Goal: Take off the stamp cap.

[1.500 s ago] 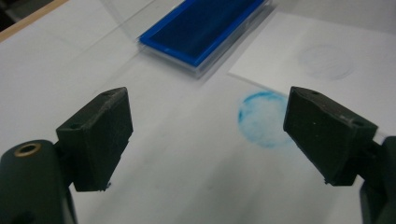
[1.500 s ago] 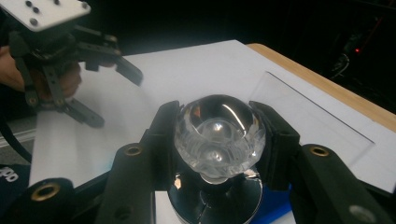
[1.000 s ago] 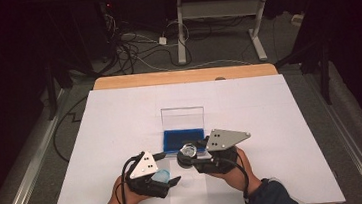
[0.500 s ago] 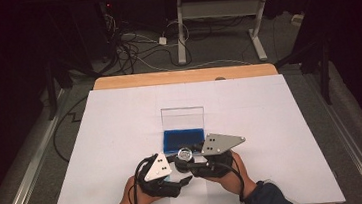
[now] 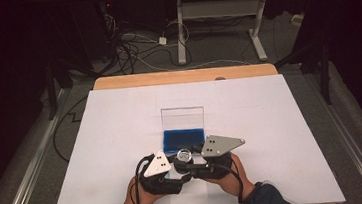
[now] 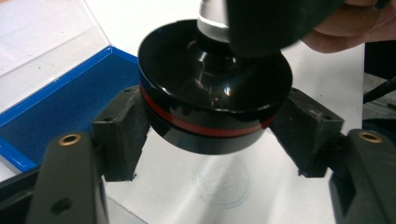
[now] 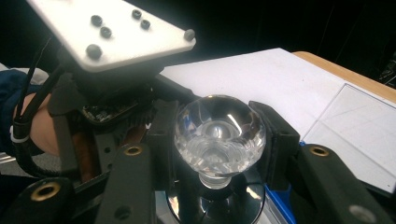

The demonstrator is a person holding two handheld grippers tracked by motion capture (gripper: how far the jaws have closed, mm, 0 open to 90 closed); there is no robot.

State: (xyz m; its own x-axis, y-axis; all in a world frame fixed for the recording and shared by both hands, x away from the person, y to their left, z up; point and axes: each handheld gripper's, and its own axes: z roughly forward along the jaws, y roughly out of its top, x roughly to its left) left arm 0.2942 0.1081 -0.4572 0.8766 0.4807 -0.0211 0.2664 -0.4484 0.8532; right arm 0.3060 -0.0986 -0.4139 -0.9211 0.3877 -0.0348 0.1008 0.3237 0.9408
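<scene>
Stamp held between both grippers, just in front of the blue case, above the white tabletop.

Right gripper: fingers partly closed, pressed on either side of the clear faceted knob at the top of the stamp. Knob seated on a short neck over the black base.

Left gripper: fingers have just been closing, now clamped against both sides of the round black base, at the red band near its lower edge. Base lifted clear of the sheet; faint round imprint on the paper directly beneath.

Blue case open, clear lid standing upright behind the tray. Both hands low, close together, on the near side of the case.
</scene>
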